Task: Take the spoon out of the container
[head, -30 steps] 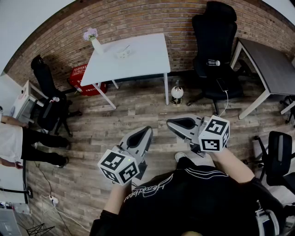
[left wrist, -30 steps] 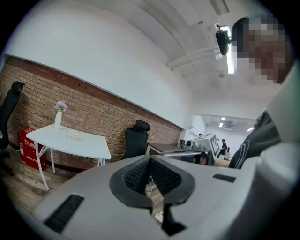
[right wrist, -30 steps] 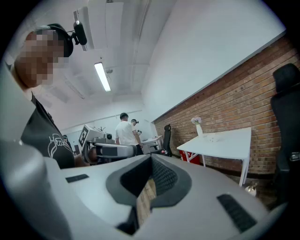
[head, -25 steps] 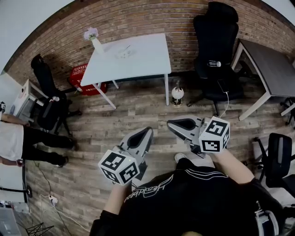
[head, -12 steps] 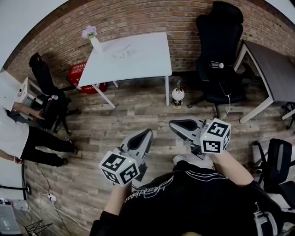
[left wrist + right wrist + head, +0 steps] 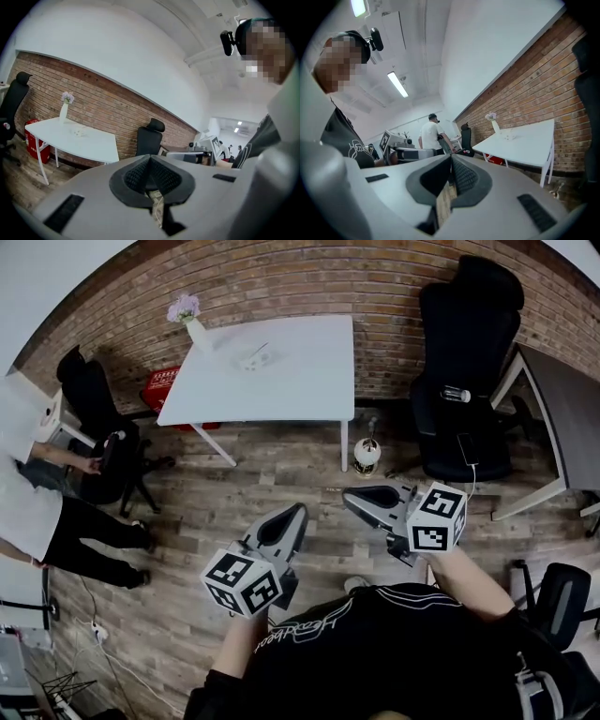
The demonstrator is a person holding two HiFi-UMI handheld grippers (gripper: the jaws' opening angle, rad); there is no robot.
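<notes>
Head view has me holding both tools low at the waist, left gripper [image 6: 292, 515] and right gripper [image 6: 351, 494] each closed tight on nothing, idle I judge because the container [image 6: 254, 359], spoon [image 6: 262, 350] seemingly inside, sits well out of reach on the far table [image 6: 309, 371].

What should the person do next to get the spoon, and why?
Probably step toward the white table: the container sits on it near the vase, across the floor and out of reach. The left gripper and right gripper hang near the person's body, jaws shut, holding nothing.
</notes>
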